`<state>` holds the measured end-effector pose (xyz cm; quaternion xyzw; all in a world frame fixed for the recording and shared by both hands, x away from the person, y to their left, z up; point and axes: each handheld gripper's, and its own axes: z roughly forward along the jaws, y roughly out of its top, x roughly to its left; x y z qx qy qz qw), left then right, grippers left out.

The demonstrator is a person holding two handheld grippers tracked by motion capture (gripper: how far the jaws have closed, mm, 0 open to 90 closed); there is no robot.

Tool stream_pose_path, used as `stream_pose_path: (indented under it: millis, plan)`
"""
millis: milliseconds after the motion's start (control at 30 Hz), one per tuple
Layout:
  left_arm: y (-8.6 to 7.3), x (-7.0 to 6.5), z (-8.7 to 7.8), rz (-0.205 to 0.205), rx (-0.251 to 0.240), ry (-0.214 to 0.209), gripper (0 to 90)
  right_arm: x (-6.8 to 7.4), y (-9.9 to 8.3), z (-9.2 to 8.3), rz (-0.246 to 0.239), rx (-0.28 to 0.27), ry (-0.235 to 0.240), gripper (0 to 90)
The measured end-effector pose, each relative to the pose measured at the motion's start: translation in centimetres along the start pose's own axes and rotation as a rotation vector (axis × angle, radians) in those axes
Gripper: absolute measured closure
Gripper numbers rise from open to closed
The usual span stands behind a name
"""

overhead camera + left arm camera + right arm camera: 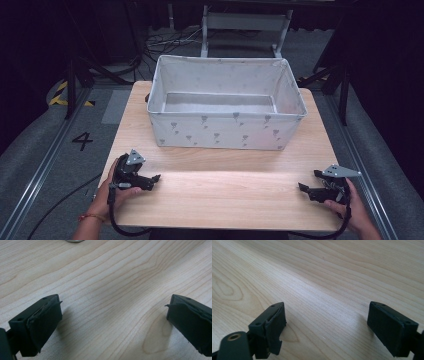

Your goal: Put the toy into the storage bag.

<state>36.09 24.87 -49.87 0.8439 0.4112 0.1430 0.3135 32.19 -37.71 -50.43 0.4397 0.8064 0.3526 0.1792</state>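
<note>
High view: bin [225, 131] mid-table | both grippers' fingers spread at near edge

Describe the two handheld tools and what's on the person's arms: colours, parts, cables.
Both tools are black. The left tool and right tool each carry a grey three-cornered plate on top and trail a black cable off the near table edge. The gripper views show blocky black jaws with worn, ragged-edged pads. The forearms are unsleeved; the left wrist wears a thin red-orange band.

left tool [150, 181] black, grey plate; right tool [309, 190] black, trailing cable
</note>
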Motion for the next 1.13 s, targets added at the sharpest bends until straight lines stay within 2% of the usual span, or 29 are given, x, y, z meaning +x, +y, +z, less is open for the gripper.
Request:
stream_pose_path:
  millis: [233, 467, 533, 667, 1133]
  plan:
    - [-0.12, -0.10, -0.09, -0.020, 0.000, 0.014, 0.3, 0.08, -0.01, 0.03, 0.016, 0.005, -0.023, 12.9]
    - [-0.12, -0.10, -0.09, -0.022, -0.001, 0.019, 0.0, 0.08, -0.01, 0.05, 0.019, 0.006, -0.025, 12.4]
    - [-0.10, -0.20, -0.07, -0.035, 0.000, 0.028, 0.0, 0.08, 0.00, 0.05, 0.019, 0.006, -0.026, 12.0]
    - [-0.10, -0.22, -0.07, -0.037, 0.000, 0.028, 0.0, 0.08, 0.04, 0.14, 0.033, 0.015, -0.041, 8.4]
    - [-0.10, -0.21, -0.07, -0.036, 0.000, 0.029, 0.0, 0.09, 0.05, 0.15, 0.033, 0.016, -0.044, 8.0]
